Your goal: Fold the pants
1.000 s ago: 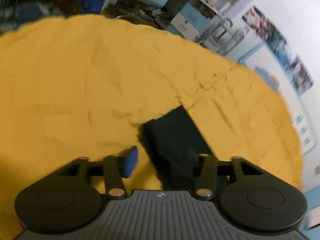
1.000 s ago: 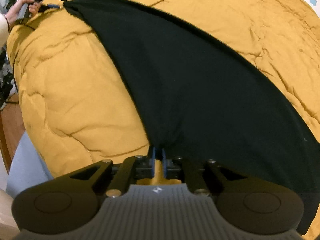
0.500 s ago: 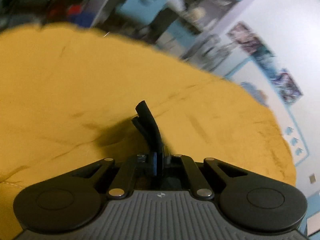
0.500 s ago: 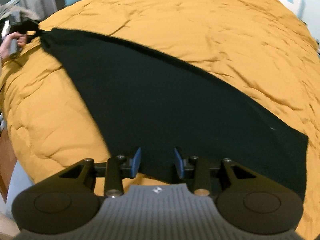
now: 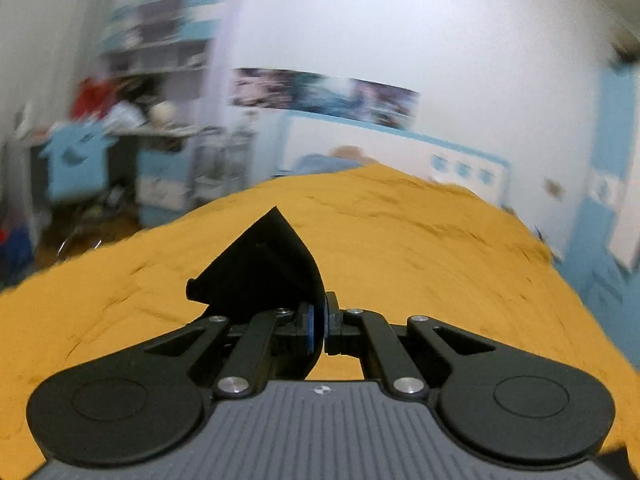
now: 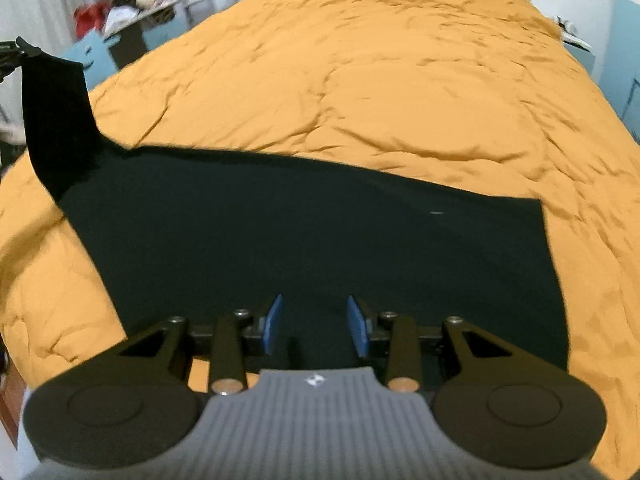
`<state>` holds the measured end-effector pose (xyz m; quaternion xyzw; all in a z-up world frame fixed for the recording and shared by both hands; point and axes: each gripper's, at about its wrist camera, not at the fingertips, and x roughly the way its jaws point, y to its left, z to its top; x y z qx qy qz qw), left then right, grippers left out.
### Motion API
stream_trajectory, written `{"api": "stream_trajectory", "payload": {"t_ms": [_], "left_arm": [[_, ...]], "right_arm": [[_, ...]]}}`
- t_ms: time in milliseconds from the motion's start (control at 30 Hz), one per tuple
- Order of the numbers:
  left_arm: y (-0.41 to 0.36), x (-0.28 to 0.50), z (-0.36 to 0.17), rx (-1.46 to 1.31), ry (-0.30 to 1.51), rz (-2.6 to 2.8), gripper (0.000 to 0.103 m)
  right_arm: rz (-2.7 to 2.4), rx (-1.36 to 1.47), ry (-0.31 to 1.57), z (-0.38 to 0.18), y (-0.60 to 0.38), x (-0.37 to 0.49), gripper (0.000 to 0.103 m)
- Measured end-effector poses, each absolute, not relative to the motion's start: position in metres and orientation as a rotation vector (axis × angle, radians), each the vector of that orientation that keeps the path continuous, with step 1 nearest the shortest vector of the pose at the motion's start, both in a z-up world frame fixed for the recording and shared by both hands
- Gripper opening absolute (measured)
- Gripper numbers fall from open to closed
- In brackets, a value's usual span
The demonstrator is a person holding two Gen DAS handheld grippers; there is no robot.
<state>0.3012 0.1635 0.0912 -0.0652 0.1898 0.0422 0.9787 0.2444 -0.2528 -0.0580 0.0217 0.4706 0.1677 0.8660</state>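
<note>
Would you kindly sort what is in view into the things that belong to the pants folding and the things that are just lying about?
Belongs to the job:
- black pants, one end lifted
- left gripper, fingers shut on that end
- right gripper, open above the pants
- yellow bedcover beneath

Just lying about:
- cluttered desk
- shelves
- wall posters

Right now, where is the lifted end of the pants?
In the right wrist view, far left: pants end raised off the yellow duvet, pinched in the left hand-held gripper.
</note>
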Motion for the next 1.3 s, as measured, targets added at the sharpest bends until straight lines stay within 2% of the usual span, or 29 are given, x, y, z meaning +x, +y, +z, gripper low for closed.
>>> {"api": "stream_trajectory", "payload": {"t_ms": [133, 233, 500, 667, 900, 967, 1100, 1167, 1200, 1300], "left_arm": [[0.067, 0.304, 0.086, 0.108, 0.379, 0.003, 0.004], [0.009, 0.303, 0.06, 0.202, 0.401, -0.068, 0.004], [-0.114, 0.267, -0.077, 0.559, 0.568, -0.256, 0.004], [-0.115, 0.251, -0.13, 0.569, 0.739, -0.303, 0.005], [-0.101, 0.247, -0.121, 0.313, 0.86, -0.453, 0.018], [-0.092, 0.251, -0.115, 0.177, 0.891, -0.535, 0.018], [-0.071, 0.249, -0.097, -0.004, 0.864, -0.544, 0.02], [-0.054, 0.251, -0.089, -0.045, 0.836, -0.497, 0.027], [-0.047, 0.25, -0.086, -0.049, 0.825, -0.471, 0.03], [-0.025, 0.243, -0.08, -0.018, 0.79, -0.387, 0.031]], "right_arm": [[0.353, 0.107, 0.958, -0.055, -0.277, 0.232, 0.032], [0.353, 0.154, 0.943, -0.055, -0.293, 0.221, 0.032], [0.369, 0.221, 0.926, -0.059, -0.32, 0.202, 0.033], [0.387, 0.236, 0.937, -0.064, -0.325, 0.191, 0.033], [0.422, 0.254, 0.939, -0.069, -0.315, 0.19, 0.033], [0.432, 0.256, 0.933, -0.068, -0.313, 0.193, 0.033], [0.436, 0.277, 0.918, -0.063, -0.312, 0.197, 0.033], [0.444, 0.293, 0.913, -0.062, -0.31, 0.202, 0.032], [0.452, 0.305, 0.911, -0.063, -0.308, 0.206, 0.029], [0.492, 0.331, 0.914, -0.066, -0.295, 0.217, 0.021]]}}
